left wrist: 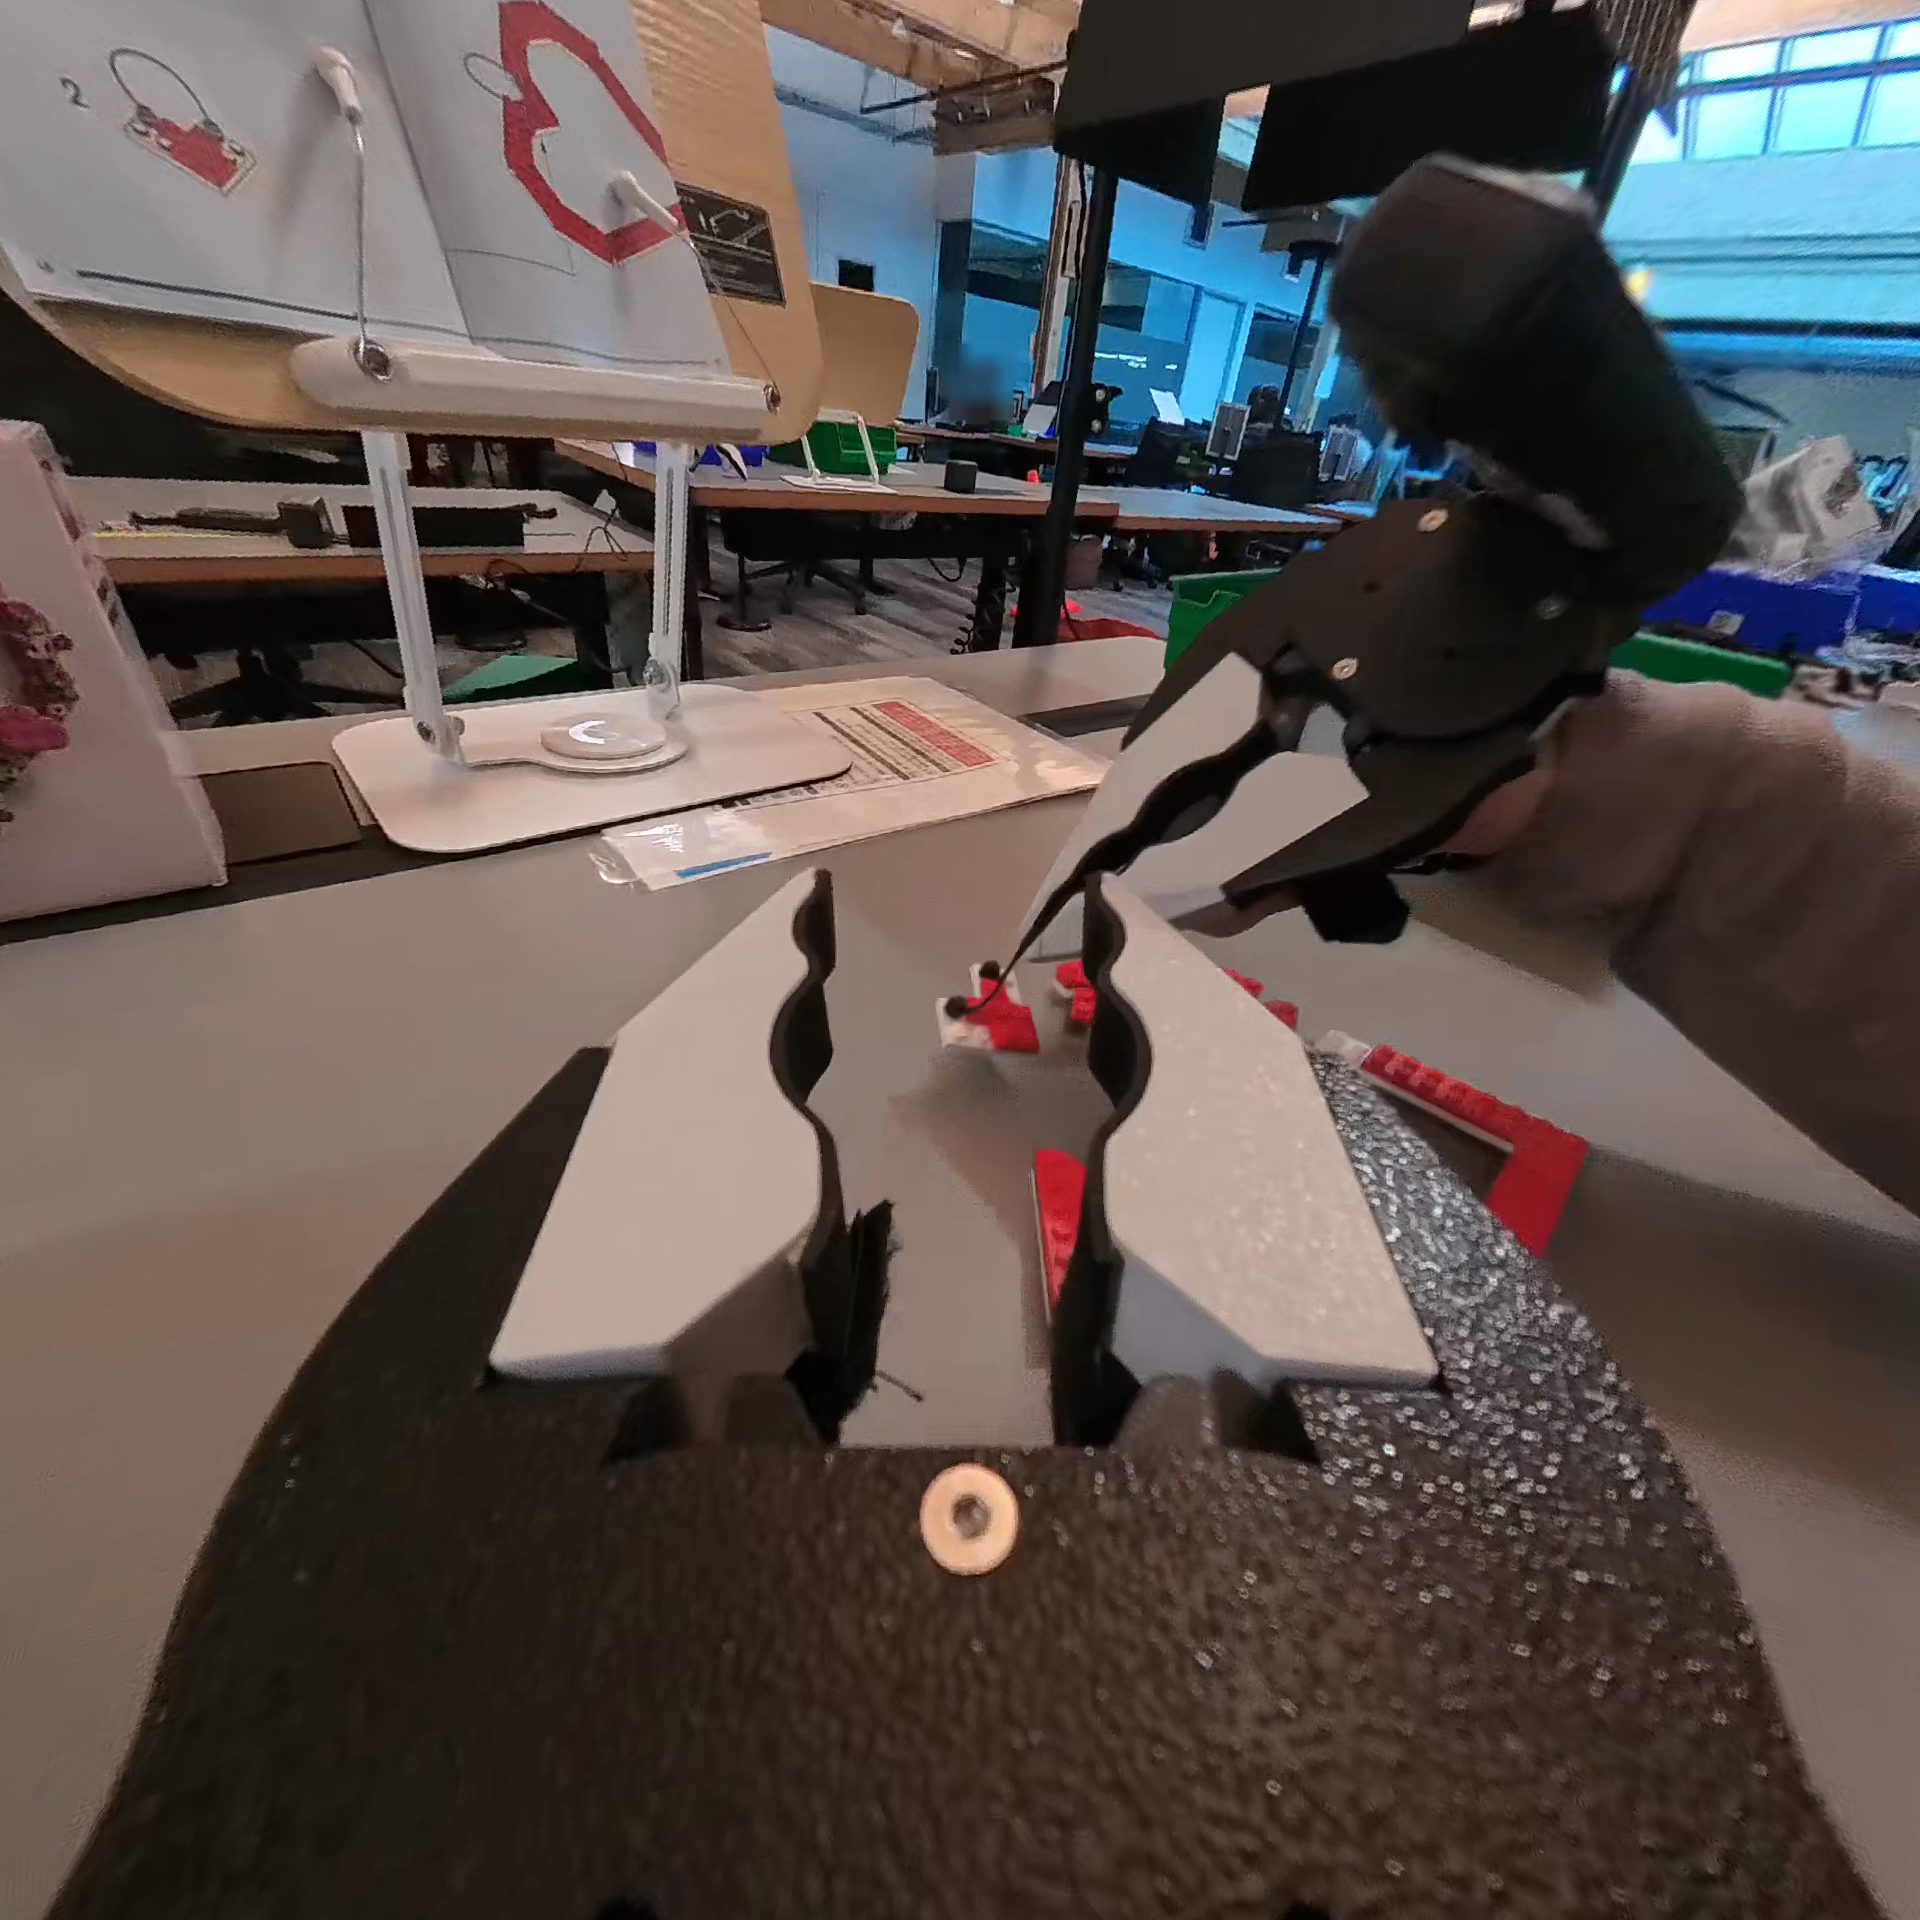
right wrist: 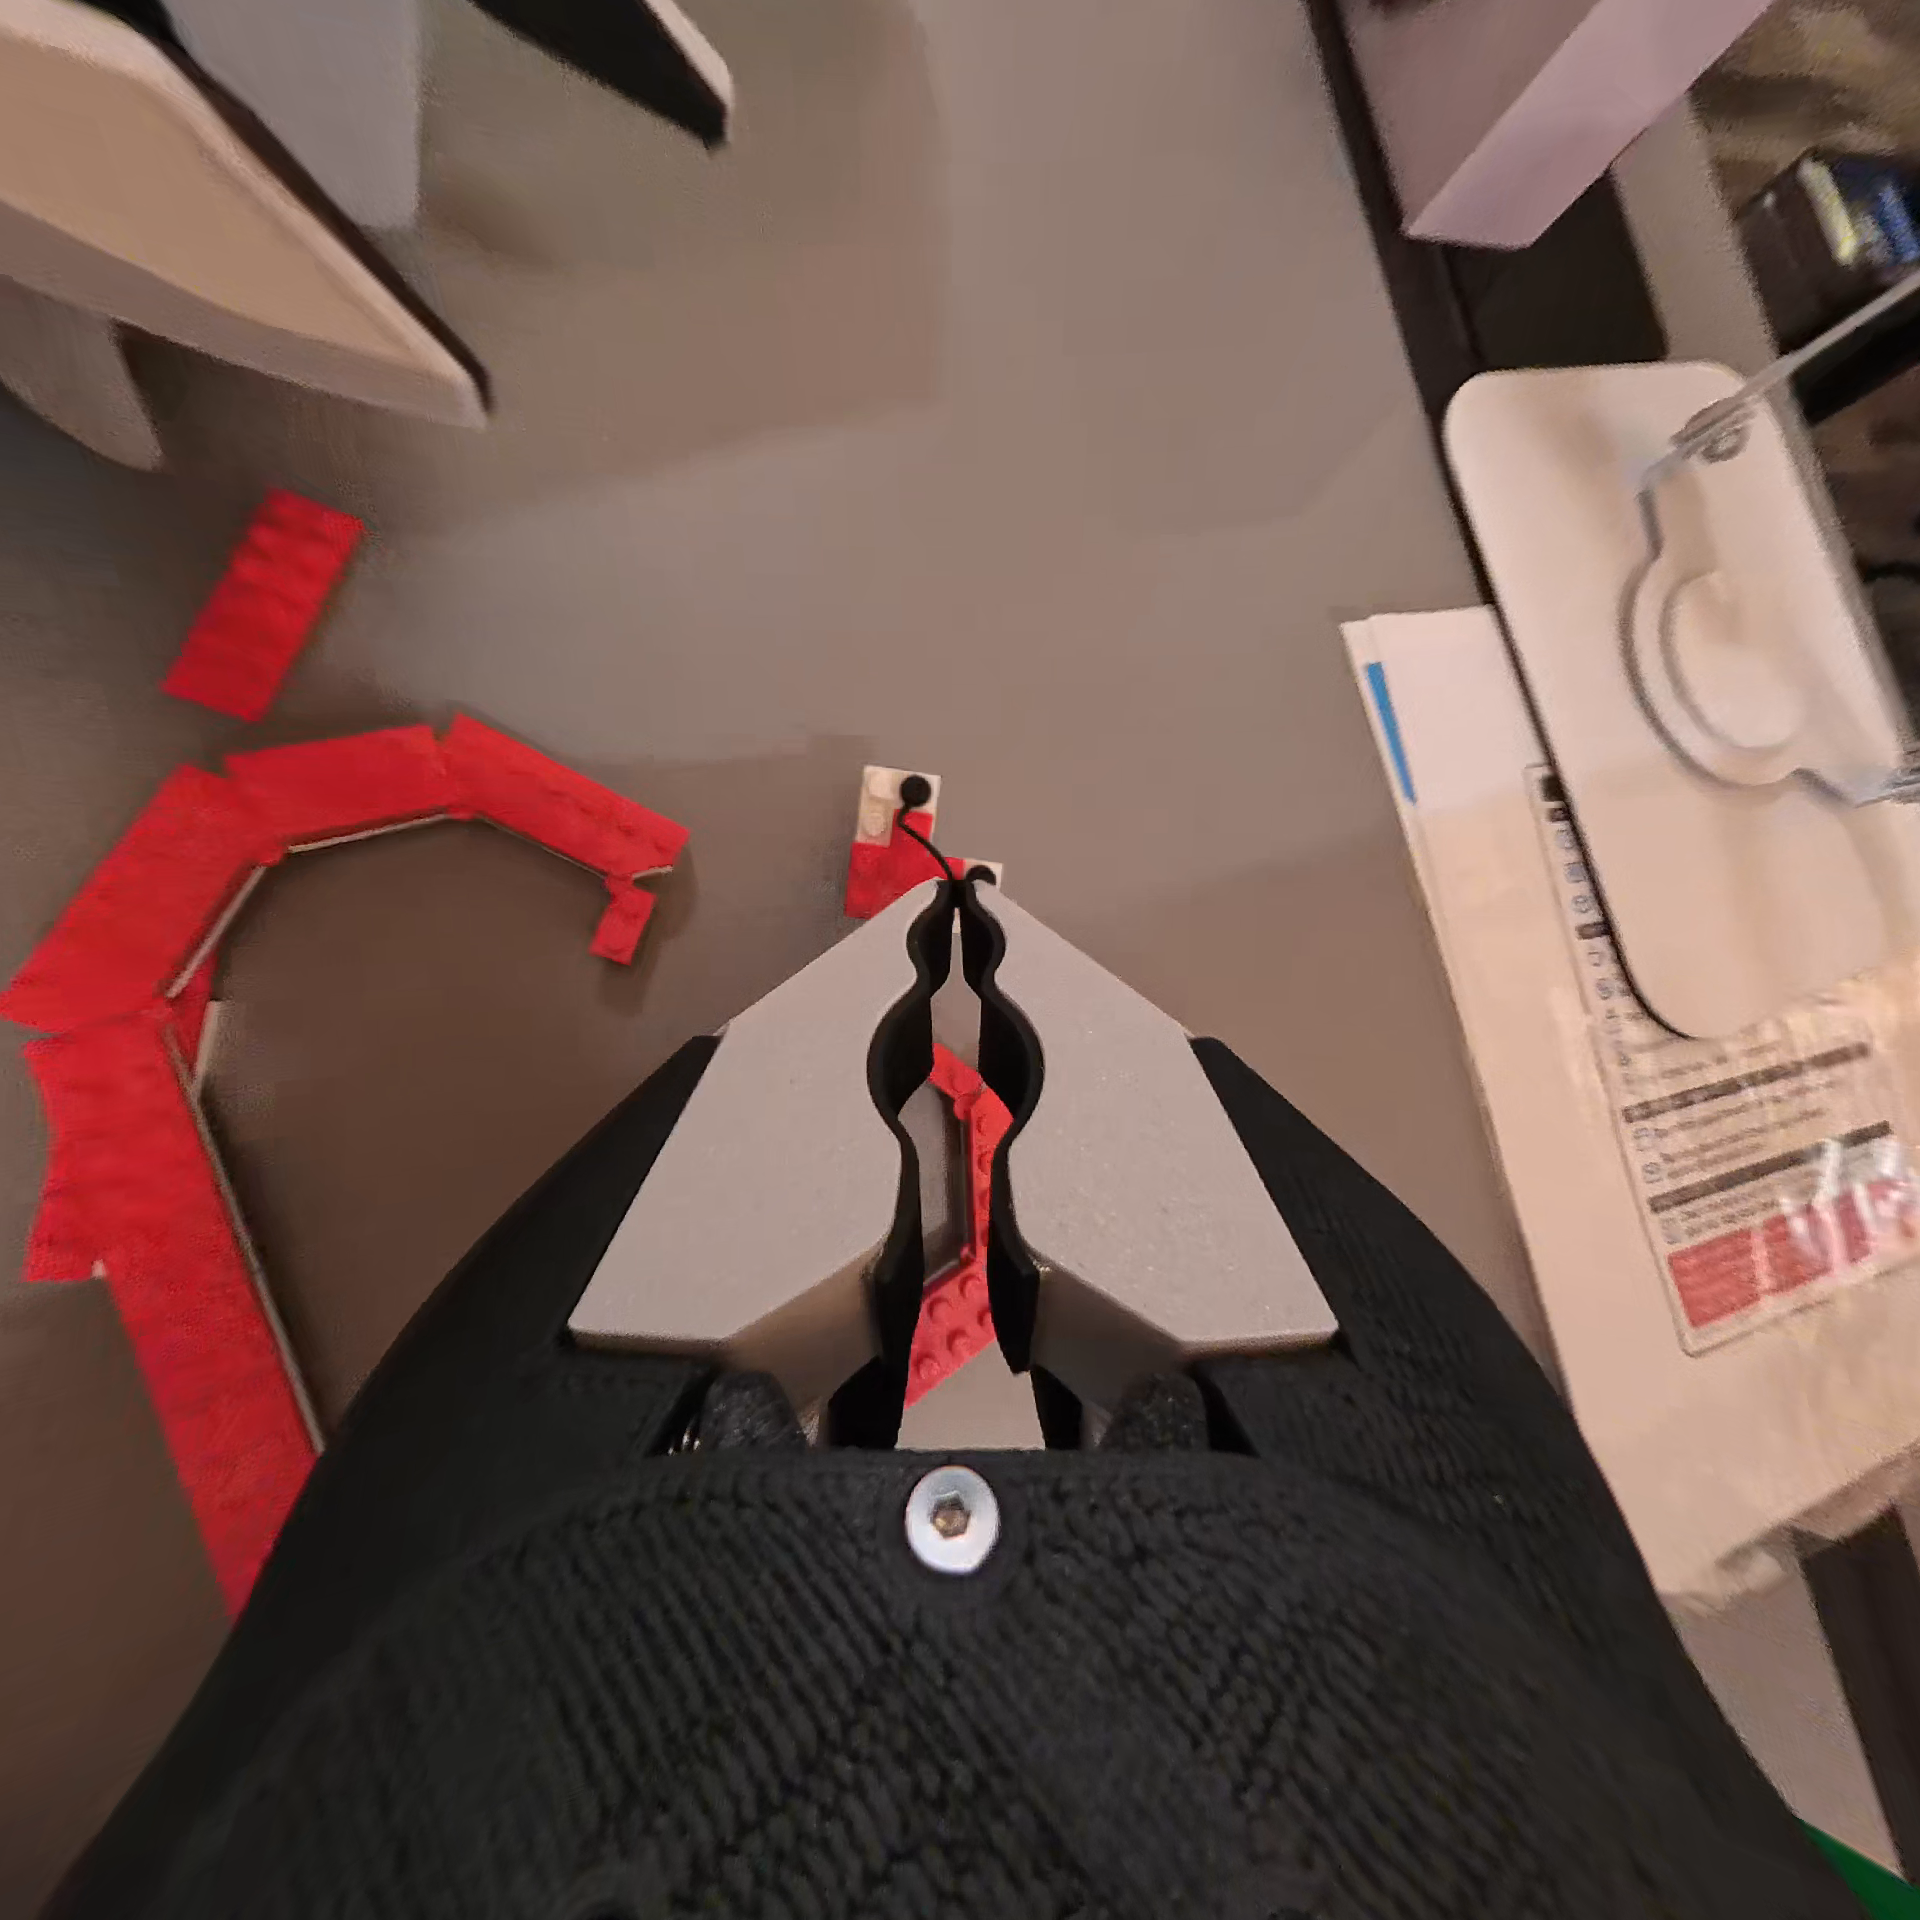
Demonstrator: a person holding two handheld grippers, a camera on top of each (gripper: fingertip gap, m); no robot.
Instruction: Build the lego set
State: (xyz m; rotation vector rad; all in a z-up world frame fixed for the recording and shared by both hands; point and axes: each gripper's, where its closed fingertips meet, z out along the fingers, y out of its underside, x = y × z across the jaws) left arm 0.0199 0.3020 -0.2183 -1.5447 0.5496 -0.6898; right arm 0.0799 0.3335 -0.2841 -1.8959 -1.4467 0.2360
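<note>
The right gripper point(right wrist: 961, 883) pinches a black cord point(right wrist: 928, 844) on a small red-and-white piece point(right wrist: 891, 847), the left gripper point(left wrist: 961, 914) spread empty, a red frame point(right wrist: 208, 935) left of its fingertips.

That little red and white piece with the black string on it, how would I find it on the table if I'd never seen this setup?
Start at the white stand base on the grey table. Beside it, right at the right gripper tips, sits the small red-and-white piece. Unlike the all-red bricks, it carries white corners and a thin black cord with a round end.
</note>
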